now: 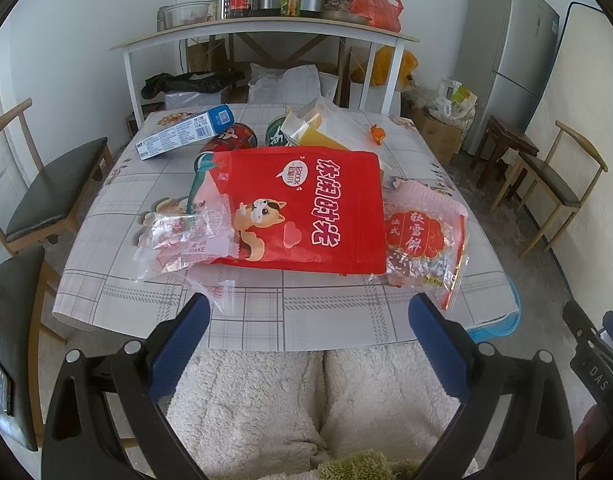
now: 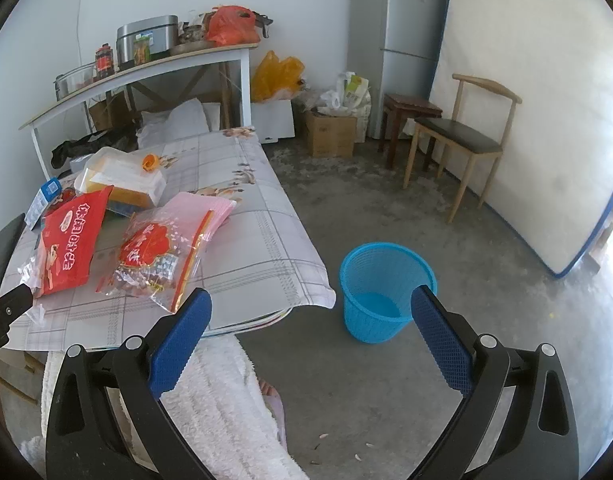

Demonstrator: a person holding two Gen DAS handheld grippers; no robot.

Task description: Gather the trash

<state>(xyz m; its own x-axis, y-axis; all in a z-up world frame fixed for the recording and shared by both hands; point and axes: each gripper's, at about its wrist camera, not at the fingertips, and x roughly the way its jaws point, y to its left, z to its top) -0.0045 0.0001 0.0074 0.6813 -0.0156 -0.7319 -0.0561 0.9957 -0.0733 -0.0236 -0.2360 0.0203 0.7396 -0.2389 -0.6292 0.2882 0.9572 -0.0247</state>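
The table (image 1: 346, 332), under its checked cloth, is our landmark, and it is crowded: a big red snack bag (image 1: 306, 208) lies flat in the middle of it, with crumpled clear cake wrappers (image 1: 186, 240) tucked against its left edge and a clear pouch with a red label (image 1: 426, 248) at its right, that pouch resting partly on a pink sheet (image 2: 210, 208). Farther back on the table a blue and white box (image 1: 186, 132) sits tilted on a round tin, a yellow and white carton (image 1: 326, 128) lies open beside it, and a small orange thing (image 1: 377, 133) sits near the far right edge. Off the table's near right corner, down on the concrete floor, stands the blue mesh bin (image 2: 386, 292), its bottom bare. Chairs flank the table on both sides and a cluttered shelf stands behind it. Now the tongs: the left gripper (image 1: 308, 320) hangs just short of the table's near edge, blue pads spread wide with nothing between them, the red bag straight ahead past the tips. The right gripper (image 2: 312, 316) is spread wide too and empty, hovering off the table's near right corner; the labelled pouch lies just beyond its left finger and the bin shows just inside its right one. A person's fluffy white trousers (image 1: 314, 400) fill the view below.
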